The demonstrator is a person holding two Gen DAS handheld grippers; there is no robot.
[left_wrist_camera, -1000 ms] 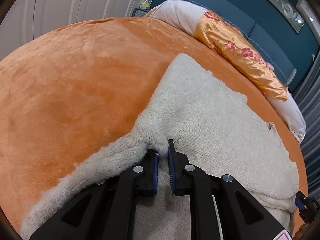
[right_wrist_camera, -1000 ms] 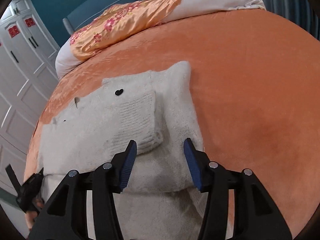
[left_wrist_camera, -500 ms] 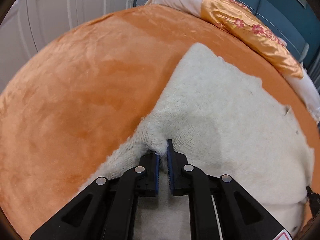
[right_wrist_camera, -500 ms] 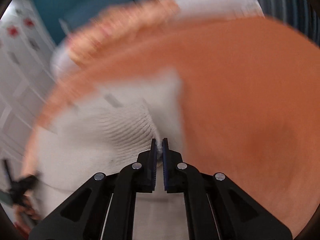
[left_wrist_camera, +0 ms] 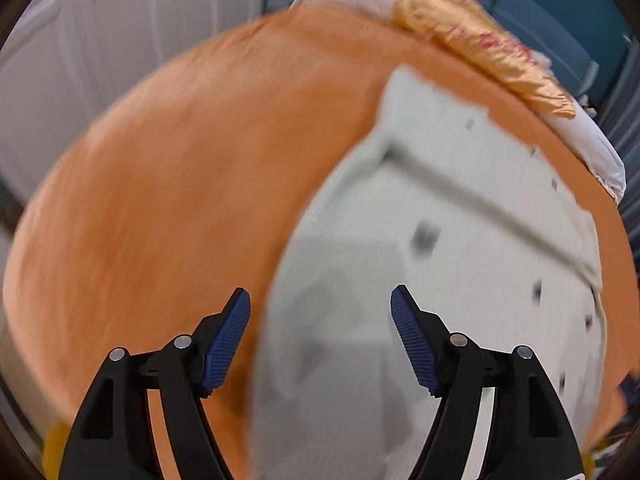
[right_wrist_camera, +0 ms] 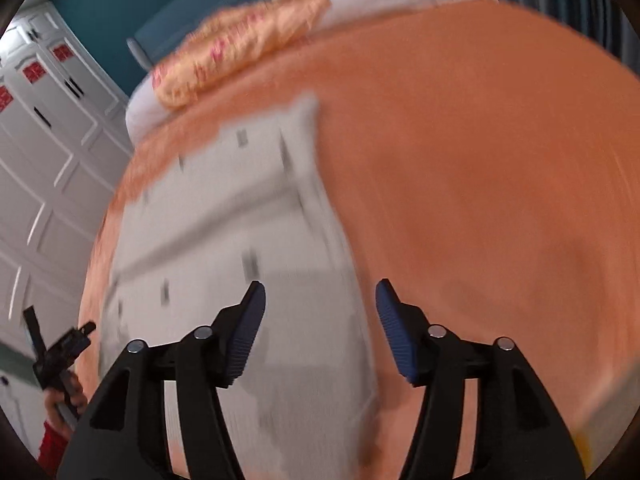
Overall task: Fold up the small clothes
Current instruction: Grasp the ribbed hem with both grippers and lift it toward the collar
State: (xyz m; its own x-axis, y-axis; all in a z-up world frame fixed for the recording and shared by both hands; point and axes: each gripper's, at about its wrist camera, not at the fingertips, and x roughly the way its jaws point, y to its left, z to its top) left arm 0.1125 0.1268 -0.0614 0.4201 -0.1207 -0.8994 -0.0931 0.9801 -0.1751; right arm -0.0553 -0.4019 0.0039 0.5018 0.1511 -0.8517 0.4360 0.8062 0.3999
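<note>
A cream knitted sweater [left_wrist_camera: 440,208] lies flat on the orange bedspread [left_wrist_camera: 180,184], with small dark buttons on it; both views are motion-blurred. My left gripper [left_wrist_camera: 320,300] is open and empty, raised over the sweater's left edge. The sweater also shows in the right wrist view [right_wrist_camera: 224,232], folded narrower, on the same bedspread [right_wrist_camera: 480,184]. My right gripper [right_wrist_camera: 320,300] is open and empty, raised over the sweater's right edge. The left gripper [right_wrist_camera: 60,352] shows at the lower left of the right wrist view, in a hand.
An orange floral pillow [left_wrist_camera: 480,48] and a white pillow [left_wrist_camera: 592,148] lie along the bed's head against a teal wall. White wardrobe doors [right_wrist_camera: 44,148] stand beside the bed. The orange bedspread stretches wide on both sides of the sweater.
Both grippers let go of the sweater's sleeves and opened, then pulled up and back. The sleeves now lie folded in over the body.
</note>
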